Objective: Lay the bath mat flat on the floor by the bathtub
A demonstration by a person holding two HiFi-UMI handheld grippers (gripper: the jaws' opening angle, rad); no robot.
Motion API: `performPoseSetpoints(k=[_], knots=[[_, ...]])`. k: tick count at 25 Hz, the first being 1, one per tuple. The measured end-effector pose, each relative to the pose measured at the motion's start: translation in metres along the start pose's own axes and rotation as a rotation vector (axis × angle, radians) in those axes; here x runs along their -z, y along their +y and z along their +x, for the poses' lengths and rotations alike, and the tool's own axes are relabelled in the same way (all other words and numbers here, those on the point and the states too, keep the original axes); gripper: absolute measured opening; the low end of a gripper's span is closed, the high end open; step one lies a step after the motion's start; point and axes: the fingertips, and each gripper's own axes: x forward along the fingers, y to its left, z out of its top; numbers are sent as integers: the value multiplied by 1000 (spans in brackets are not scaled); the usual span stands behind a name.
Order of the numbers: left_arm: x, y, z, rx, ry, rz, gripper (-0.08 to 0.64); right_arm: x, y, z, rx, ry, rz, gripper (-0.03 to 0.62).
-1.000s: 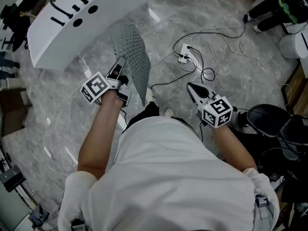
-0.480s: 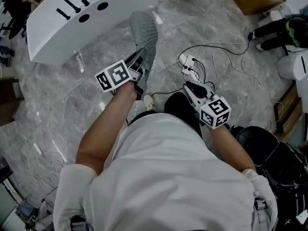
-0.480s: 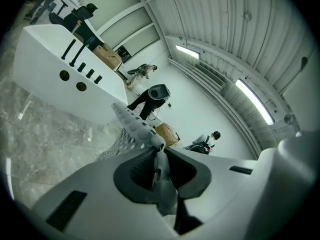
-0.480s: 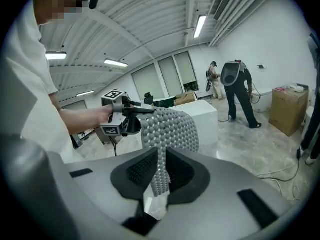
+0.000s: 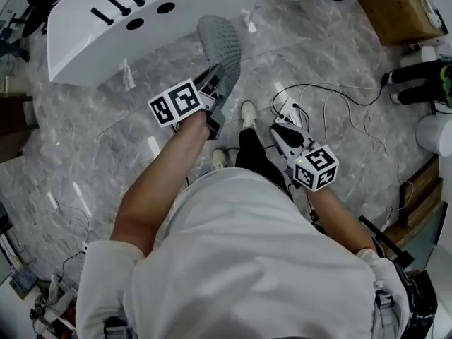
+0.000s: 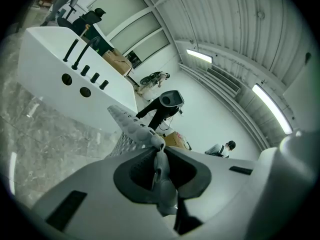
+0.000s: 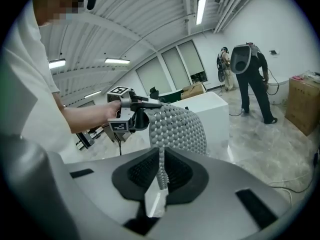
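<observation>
The grey bumpy bath mat [image 5: 220,42] hangs in the air in front of the white bathtub [image 5: 106,30]. My left gripper [image 5: 214,92] is shut on its near edge. In the left gripper view the mat [image 6: 131,126] is pinched between the jaws [image 6: 159,156] and rises away from them. My right gripper [image 5: 282,129] is lower right in the head view, apart from the mat. Its jaws [image 7: 161,176] are closed to a thin slit with nothing held. Through and above that slit the mat [image 7: 180,126] shows, draped from the left gripper [image 7: 125,115].
A power strip with cables [image 5: 291,109] lies on the marble floor just beyond my right gripper. The person's shoes [image 5: 247,113] stand between the grippers. A cardboard box [image 5: 399,9] sits at the far right. Another person [image 7: 252,79] stands by the tub's far end.
The left gripper has carried the mat up and forward toward the bathtub as the person stepped ahead. The mat now hangs narrower. The right gripper stayed near the body, jaws unchanged.
</observation>
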Motion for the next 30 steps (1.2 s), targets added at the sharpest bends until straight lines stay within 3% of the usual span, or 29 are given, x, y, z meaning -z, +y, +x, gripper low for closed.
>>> performPoseSetpoints(k=[9,16,24,30], knots=[[-51,29,110,-131,-44,-63,52,-74,-113,57,-109,36,4,40],[-93,48,196,-155,-98,-104,52,-94,-181,77,-109,72,33,38],[-138,83,256,-122,-167,-165,51,-92,-199,98,-78,126,89,37],[-159,158,267,-82,-256,-259,51,-82,-195,133,-41,206,90,37]])
